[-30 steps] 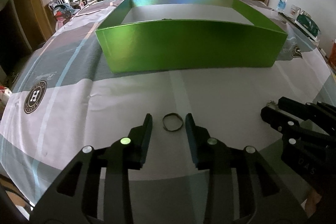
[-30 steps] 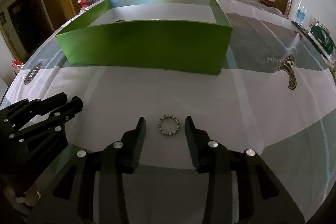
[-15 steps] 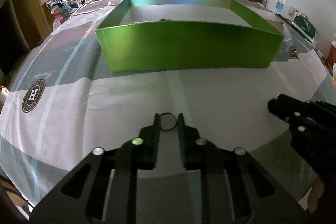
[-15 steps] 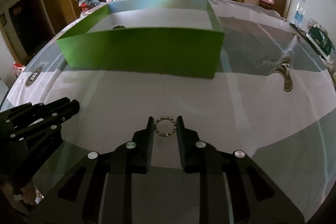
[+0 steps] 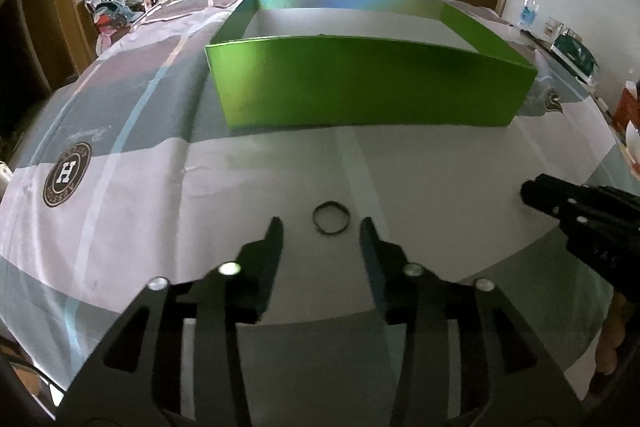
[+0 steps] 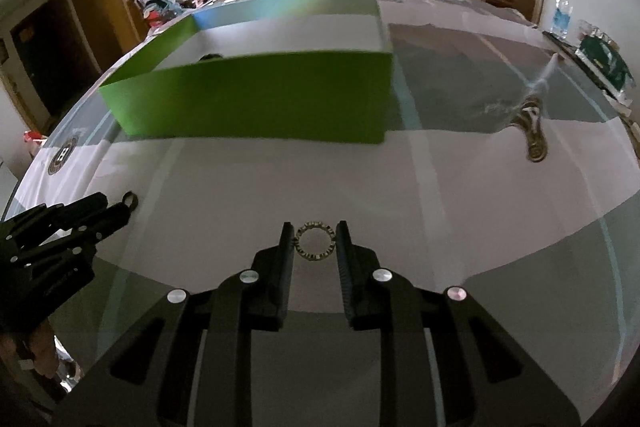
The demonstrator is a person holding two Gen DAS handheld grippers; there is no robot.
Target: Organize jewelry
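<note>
The bench (image 5: 420,163) under its patterned cloth carries a green box (image 5: 368,87) with open cloth on its near side, and only the right wrist view shows a small dark item (image 6: 210,57) inside the box at its near-left corner. Nearer than the box, the left gripper (image 5: 322,233) is spread wide, released, around a thin dark ring (image 5: 331,218) lying flat and untouched. The right gripper (image 6: 314,241) is clenched on a beaded ring (image 6: 315,241), pale and dark beads alternating, standing upright between its fingers (image 6: 285,247).

One thin ring (image 5: 331,218), one beaded ring (image 6: 314,240), one box (image 5: 372,87).
</note>
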